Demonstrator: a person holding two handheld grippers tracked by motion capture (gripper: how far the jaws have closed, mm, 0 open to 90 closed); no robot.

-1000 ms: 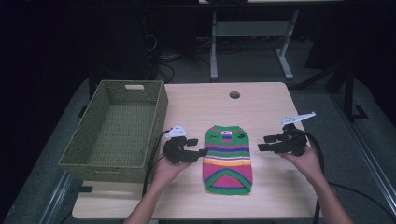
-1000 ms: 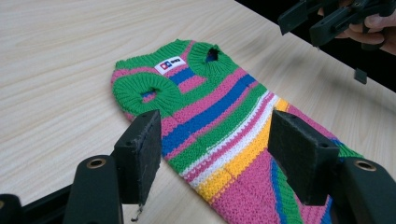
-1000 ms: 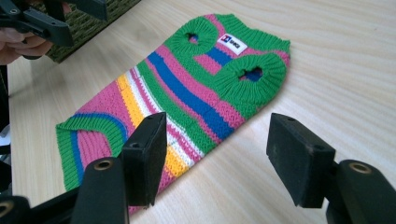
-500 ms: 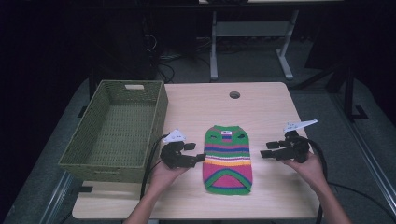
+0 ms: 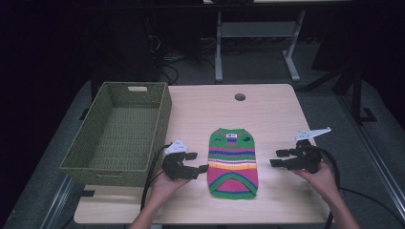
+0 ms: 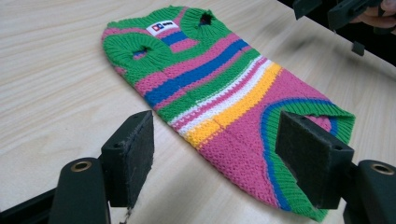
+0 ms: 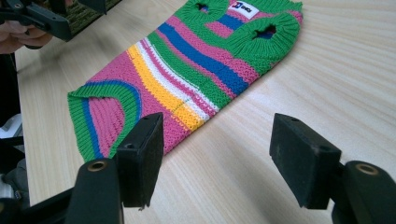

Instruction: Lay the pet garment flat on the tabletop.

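A striped knitted sweater (image 5: 233,162) lies flat at the frame's lower centre on the pale wood-grain surface (image 5: 267,114). Left gripper (image 5: 197,162) and right gripper (image 5: 281,158) flank it, fingers apart, just widening, nothing between. Woven basket (image 5: 157,119) sits left.

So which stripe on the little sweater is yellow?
The yellow stripe crosses the middle of the sweater, just below the thin white lines; the other stripes are blue, green and pink.
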